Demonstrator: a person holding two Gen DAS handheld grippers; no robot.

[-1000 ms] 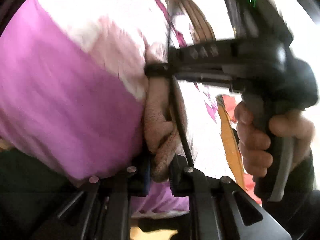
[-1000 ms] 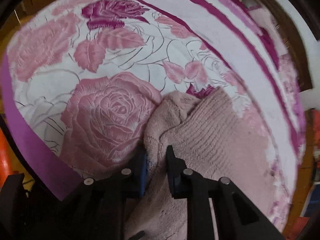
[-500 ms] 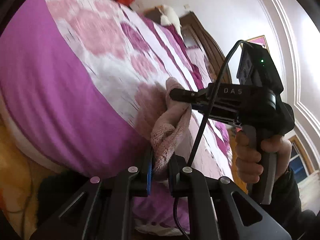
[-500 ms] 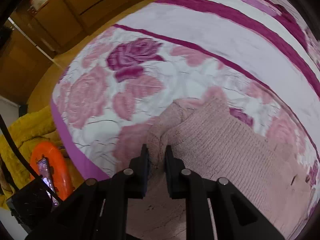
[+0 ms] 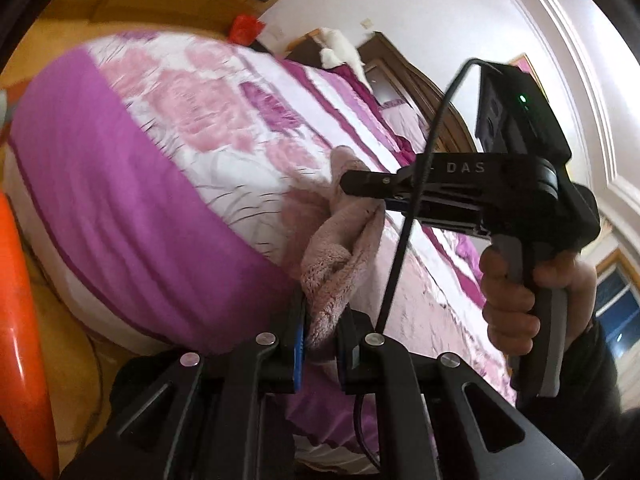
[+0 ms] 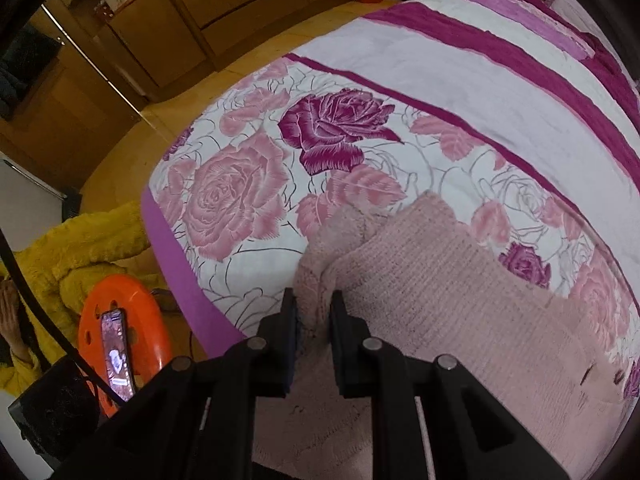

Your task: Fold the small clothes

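Observation:
A pale pink knitted garment lies on the bed's rose-patterned cover. Its near edge is lifted off the cover by both grippers. My left gripper is shut on a bunched fold of the pink garment, which hangs between its fingers. My right gripper is shut on another part of the same edge. In the left wrist view, the right gripper reaches in from the right, held by a hand, with the knit pinched at its tip.
The purple border of the cover falls over the bed's side. An orange stool with a phone on it stands on the floor to the left, beside a person in a yellow fleece. Wooden cabinets line the far wall.
Both grippers have risen, drawing the garment's edge up off the cover. The views take in more of the bed and room than before.

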